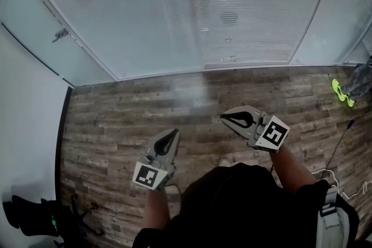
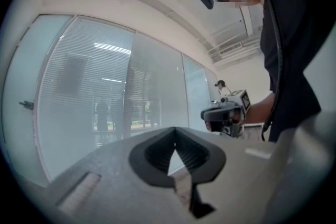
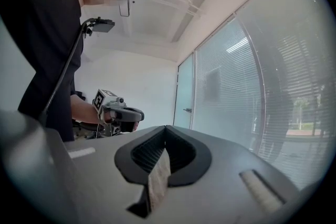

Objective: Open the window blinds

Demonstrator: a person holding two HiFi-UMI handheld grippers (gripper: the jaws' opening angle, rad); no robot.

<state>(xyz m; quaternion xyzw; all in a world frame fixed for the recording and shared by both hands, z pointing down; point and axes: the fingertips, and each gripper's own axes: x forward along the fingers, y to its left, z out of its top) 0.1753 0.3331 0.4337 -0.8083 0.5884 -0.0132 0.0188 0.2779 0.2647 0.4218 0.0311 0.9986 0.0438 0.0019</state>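
The window blinds [image 1: 232, 9] hang shut behind a glass wall at the far side of the wooden floor [image 1: 128, 119]. They also fill the background as the blinds [image 2: 89, 97] in the left gripper view and the blinds [image 3: 236, 97] in the right gripper view. My left gripper [image 1: 174, 132] is held level over the floor, shut, with nothing in it. My right gripper [image 1: 224, 118] is beside it, a little nearer the glass, also shut and empty. Both are well short of the blinds. Each camera sees its own closed tips, left gripper [image 2: 175, 129] and right gripper [image 3: 166, 127].
A glass door with a handle [image 1: 60, 35] stands at the left of the glass wall, next to a white wall [image 1: 23, 125]. A green shoe [image 1: 343, 93] and a cable [image 1: 343, 148] lie on the floor at right. Black gear [image 1: 35, 215] sits at lower left.
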